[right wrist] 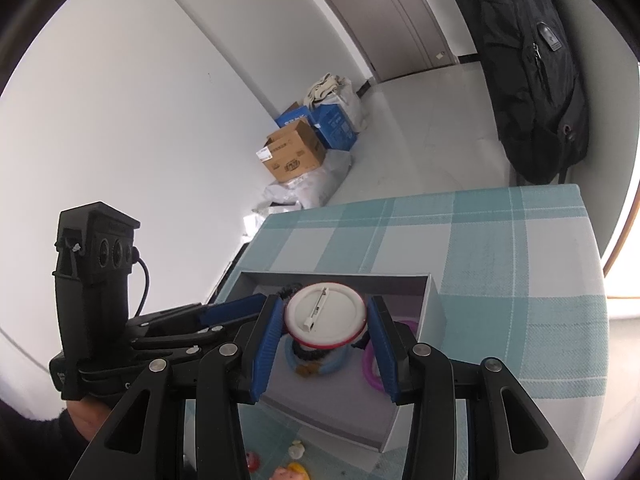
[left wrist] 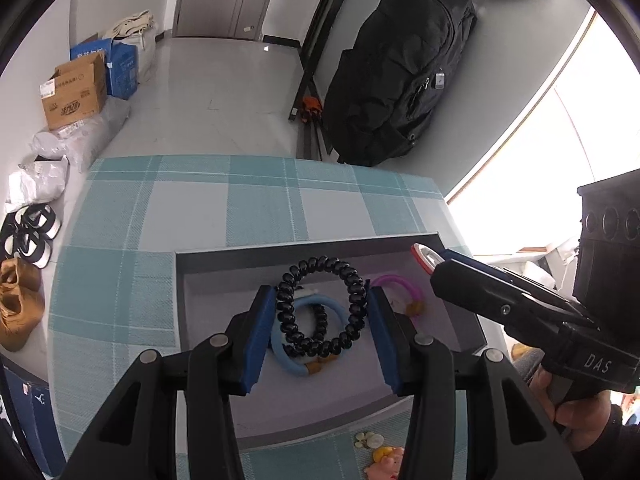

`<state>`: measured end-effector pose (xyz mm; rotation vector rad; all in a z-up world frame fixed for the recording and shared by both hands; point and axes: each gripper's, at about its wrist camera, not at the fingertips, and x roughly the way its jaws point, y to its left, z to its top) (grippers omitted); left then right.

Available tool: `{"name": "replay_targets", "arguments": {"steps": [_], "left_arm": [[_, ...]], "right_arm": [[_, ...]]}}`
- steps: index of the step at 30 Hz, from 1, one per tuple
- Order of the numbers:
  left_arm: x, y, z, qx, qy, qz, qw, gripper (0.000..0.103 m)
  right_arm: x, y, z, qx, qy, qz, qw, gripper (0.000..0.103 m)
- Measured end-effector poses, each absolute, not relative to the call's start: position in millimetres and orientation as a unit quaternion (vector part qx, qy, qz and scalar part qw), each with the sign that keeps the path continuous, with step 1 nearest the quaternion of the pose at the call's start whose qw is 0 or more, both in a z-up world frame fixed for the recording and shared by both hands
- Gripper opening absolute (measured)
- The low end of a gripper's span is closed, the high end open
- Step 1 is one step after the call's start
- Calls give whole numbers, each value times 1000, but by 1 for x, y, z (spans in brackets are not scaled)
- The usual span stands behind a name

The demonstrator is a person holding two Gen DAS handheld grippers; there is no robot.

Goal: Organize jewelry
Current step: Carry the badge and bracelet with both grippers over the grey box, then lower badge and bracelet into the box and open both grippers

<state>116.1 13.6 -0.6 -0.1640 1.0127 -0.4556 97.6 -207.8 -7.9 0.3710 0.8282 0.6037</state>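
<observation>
Hanging between the blue pads of the left gripper (left wrist: 322,312), a black spiral hair tie (left wrist: 322,306) is pinched across its ring and held above the grey tray (left wrist: 224,258). Its coiled plastic looks light and springy; I judge it will squash under pressure and bounce back on release, so a grip across opposite sides of the loop, as here, suits it better than a grip on one strand. The right gripper (right wrist: 326,322) has its jaws closed partway on a round white badge with a red rim (right wrist: 326,318), back side up with its pin clasp showing, also poised over the tray. That badge looks stiff, light and smooth at the edge, so it may slip if the pads ease; the rim is the sensible place to hold it, clear of the pin.

Inside the tray, directly below the black tie, lies a light blue ring-shaped hair tie (left wrist: 338,312) with what looks like another dark coil on it, and beside it, toward the tray's right side, a pink loop (left wrist: 400,286) with a small tan piece. The tray sits on a teal checked tablecloth (left wrist: 160,208). Small pastel trinkets (left wrist: 380,456) lie on the cloth just outside the tray's near wall, not yet sorted.
</observation>
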Motion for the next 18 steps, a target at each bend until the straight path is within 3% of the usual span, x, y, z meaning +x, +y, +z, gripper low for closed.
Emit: {"name": "replay_targets", "arguments": {"steps": [2,8,11,13,18], "left_arm": [[115,11,1,-77,479,-228,844,42],[113,6,-4,-67,495,-235,834,66],[111,8,-3,-79,496,-245,830,68],[109,10,0,-73,487,-233,838,72],[104,15,4,-78,470,-218,852,73]], "right_arm": [[97,-209,-7,177,393,284,856,44],[95,-213,-7,185,394,275,857,54],[89,-220,0,190,372,271,867,70],[86,-225,3,192,362,262,874,71],[85,-233,1,203,363,241,877,86]]}}
